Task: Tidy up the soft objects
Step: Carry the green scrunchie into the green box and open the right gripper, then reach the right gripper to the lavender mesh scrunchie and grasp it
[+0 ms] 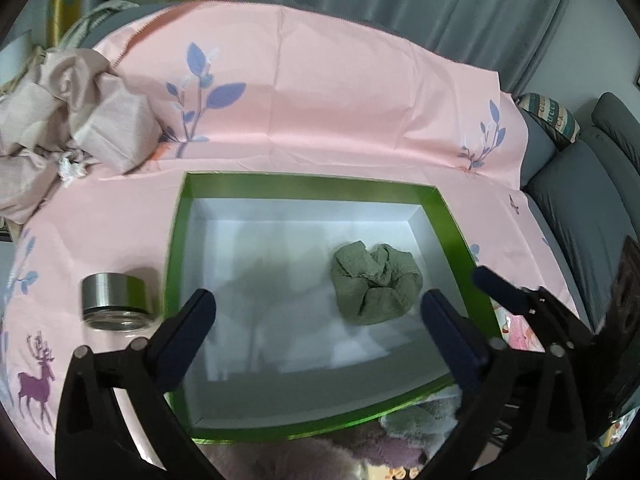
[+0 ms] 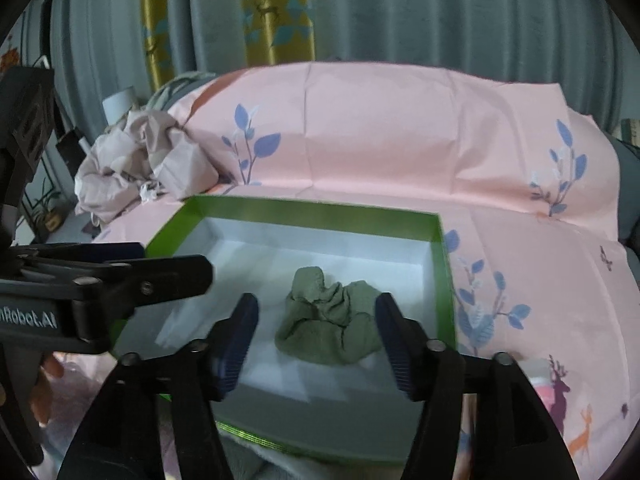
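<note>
At the far left of the left wrist view a crumpled beige cloth point(image 1: 76, 112) lay on the pink printed sheet point(image 1: 320, 100), and nearer the camera a small glass jar with a metal lid point(image 1: 116, 300) lay on its side, just beside the left wall of the green box point(image 1: 176, 248). The box stood open on the sheet, white inside. The left gripper point(image 1: 316, 312) hovered over the near part of the box with its fingers spread wide and nothing between them. A bunched olive-green towel point(image 1: 376, 284) lay on the box floor, toward its right side. In the right wrist view the right gripper point(image 2: 316, 320) was also wide open and empty, with the towel lying between and beyond its fingertips, not touched by them.
</note>
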`<state>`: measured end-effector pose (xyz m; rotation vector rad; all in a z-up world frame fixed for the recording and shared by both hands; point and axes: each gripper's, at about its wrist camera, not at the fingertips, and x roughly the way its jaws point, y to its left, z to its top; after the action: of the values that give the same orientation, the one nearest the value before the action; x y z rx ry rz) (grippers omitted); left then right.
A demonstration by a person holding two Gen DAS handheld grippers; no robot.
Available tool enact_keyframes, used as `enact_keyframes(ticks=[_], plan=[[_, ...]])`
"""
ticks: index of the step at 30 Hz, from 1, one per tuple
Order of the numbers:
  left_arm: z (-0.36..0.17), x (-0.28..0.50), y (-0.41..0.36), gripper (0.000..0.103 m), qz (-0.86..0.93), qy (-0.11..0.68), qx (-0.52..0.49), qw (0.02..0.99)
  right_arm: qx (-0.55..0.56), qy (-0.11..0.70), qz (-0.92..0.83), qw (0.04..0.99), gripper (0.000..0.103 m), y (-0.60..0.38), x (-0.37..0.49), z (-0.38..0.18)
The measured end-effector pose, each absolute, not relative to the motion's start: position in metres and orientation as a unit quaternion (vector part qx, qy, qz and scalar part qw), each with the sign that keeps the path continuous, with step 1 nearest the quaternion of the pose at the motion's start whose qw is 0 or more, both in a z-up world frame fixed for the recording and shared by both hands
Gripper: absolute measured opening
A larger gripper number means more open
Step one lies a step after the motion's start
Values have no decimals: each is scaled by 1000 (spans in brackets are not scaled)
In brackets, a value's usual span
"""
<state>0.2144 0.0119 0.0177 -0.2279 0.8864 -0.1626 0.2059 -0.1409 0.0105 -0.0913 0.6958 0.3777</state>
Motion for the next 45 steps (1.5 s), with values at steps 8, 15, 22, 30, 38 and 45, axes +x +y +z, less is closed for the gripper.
enact_keyframes(ticks=[8, 15, 22, 30, 38, 45], plan=[[39, 173, 29, 102, -64, 414, -110, 901, -5, 329, 203, 922, 79, -160, 154, 30], [47, 119, 37, 102, -60, 402, -92, 909, -5, 326, 226, 918, 79, -167, 104, 31], [48, 69, 37, 102, -53, 385, -77, 918, 12, 323, 231, 918, 79, -179, 67, 32], [36, 24, 40, 102, -44, 367, -89, 925, 36, 328, 240, 913, 79, -185, 37, 26], [-3, 1, 65, 102, -59, 378, -200, 902, 71, 348, 281, 891, 79, -168, 21, -1], [-9, 8, 84, 102, -71, 374, -258, 888, 79, 345, 292, 888, 79, -150, 25, -12]])
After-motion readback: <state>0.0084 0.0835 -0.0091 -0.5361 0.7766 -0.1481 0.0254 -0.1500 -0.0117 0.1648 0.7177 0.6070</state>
